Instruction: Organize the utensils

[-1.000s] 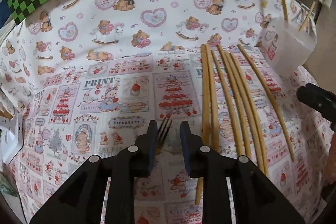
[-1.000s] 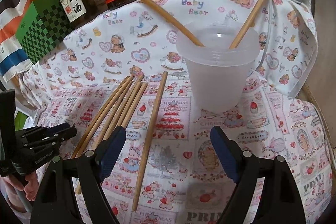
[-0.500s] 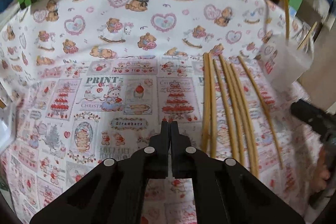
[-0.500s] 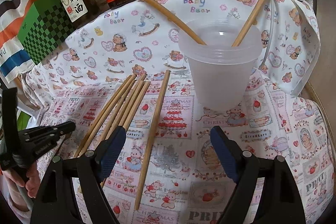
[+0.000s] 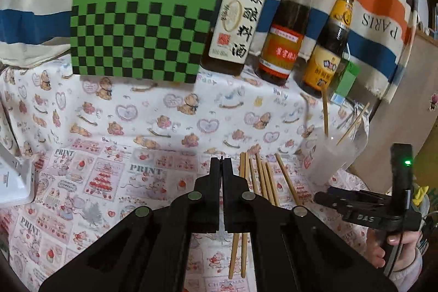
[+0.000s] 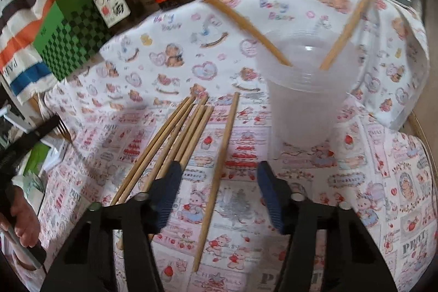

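Several wooden chopsticks (image 6: 175,144) lie side by side on the printed cloth; they also show in the left wrist view (image 5: 262,179). One single chopstick (image 6: 219,177) lies apart, between the open jaws of my right gripper (image 6: 219,190), which hovers over it. A frosted plastic cup (image 6: 303,100) beyond holds two chopsticks; the cup shows at the right in the left wrist view (image 5: 331,158). My left gripper (image 5: 221,168) is shut and raised above the cloth; fork tines (image 6: 63,127) stick out past it in the right wrist view.
Three sauce bottles (image 5: 284,29) and a green checkered board (image 5: 137,37) stand along the back against a striped cloth. A white tray edge (image 5: 13,182) sits at the left. A green box (image 5: 345,78) stands behind the cup.
My left gripper shut on the fork and lifted, tilting up toward the bottles. My right gripper moved forward and down over the single chopstick, its jaws narrower.
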Action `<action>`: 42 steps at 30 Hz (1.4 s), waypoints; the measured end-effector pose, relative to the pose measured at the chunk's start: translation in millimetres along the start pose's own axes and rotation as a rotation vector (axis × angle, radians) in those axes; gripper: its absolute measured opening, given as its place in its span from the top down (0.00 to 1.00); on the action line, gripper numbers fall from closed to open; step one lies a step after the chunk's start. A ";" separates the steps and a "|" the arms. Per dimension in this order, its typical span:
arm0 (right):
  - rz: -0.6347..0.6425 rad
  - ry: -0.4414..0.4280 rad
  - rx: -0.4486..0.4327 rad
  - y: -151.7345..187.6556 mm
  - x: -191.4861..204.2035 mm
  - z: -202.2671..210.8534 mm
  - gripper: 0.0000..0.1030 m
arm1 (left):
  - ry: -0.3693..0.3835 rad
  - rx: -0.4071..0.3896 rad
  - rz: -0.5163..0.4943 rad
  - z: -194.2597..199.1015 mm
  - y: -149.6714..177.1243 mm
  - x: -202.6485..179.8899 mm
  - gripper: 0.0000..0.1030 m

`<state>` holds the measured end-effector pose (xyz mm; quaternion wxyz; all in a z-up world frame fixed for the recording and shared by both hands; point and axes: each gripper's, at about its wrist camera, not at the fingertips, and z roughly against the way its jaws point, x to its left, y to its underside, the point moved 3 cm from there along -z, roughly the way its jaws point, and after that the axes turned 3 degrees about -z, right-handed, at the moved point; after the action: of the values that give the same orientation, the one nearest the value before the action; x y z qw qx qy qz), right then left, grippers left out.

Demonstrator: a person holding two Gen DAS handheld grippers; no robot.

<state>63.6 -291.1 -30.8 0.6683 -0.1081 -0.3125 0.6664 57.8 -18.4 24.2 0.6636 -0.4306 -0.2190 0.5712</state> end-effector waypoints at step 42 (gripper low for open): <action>-0.093 -0.106 -0.826 -55.7 -2.5 158.0 0.93 | 0.069 -0.116 0.012 14.7 -6.4 -20.4 0.99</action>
<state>20.9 -341.5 123.1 0.5811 -0.3182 -0.5922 0.4587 44.8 -32.8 41.4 0.6413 -0.4890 -0.2264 0.5463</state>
